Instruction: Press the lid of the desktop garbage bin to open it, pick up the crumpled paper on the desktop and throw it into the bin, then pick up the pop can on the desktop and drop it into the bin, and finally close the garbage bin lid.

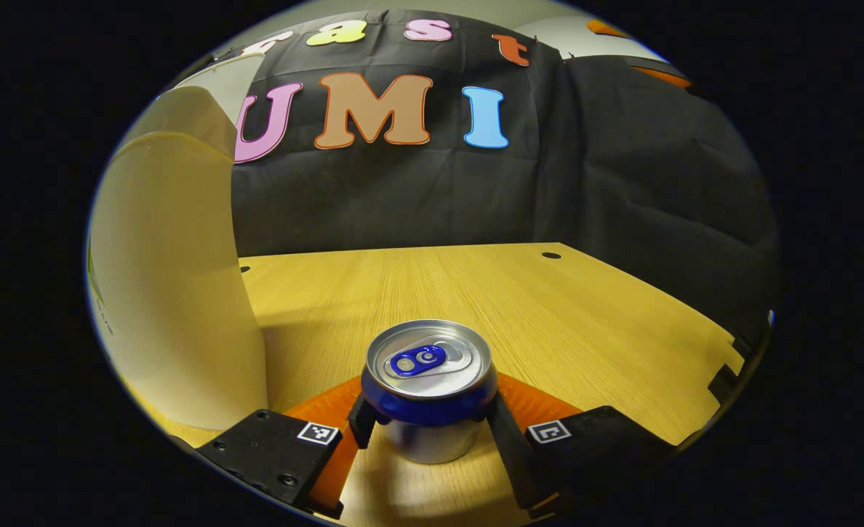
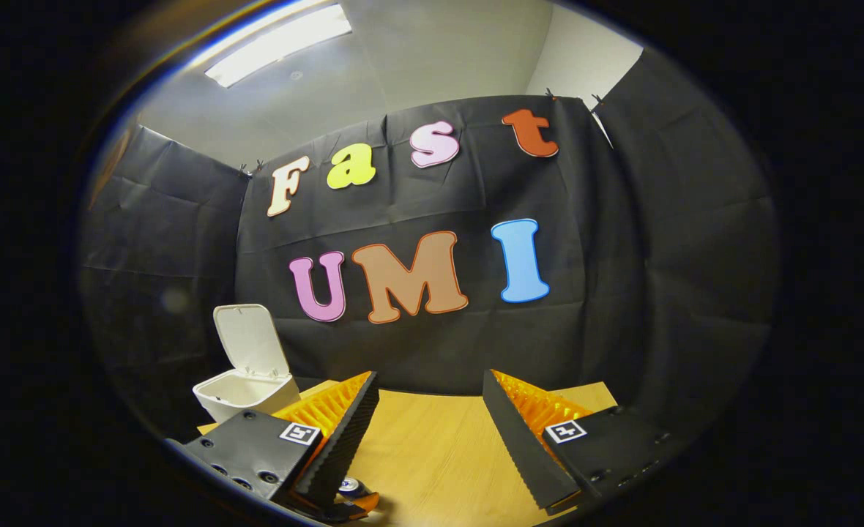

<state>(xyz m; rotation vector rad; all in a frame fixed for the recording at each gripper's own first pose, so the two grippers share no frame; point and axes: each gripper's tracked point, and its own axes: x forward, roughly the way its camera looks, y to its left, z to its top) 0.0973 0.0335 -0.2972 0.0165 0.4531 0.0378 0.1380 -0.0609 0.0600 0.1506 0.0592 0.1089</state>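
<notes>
Left gripper view: left gripper (image 1: 429,424) pinching pop can (image 1: 429,388) w/ both fingers pressed on its sides just under the top rim, can upright on wooden desktop (image 1: 549,315), top w/ tab facing up; garbage bin (image 1: 176,293) close at left, lid (image 1: 198,110) raised. Right gripper view: right gripper (image 2: 432,439) spread wide, holding nothing, up above the desk; bin (image 2: 238,391) at left near back wall w/ lid (image 2: 249,340) standing open, part of pop can (image 2: 350,486) at bottom edge beside the left finger.
</notes>
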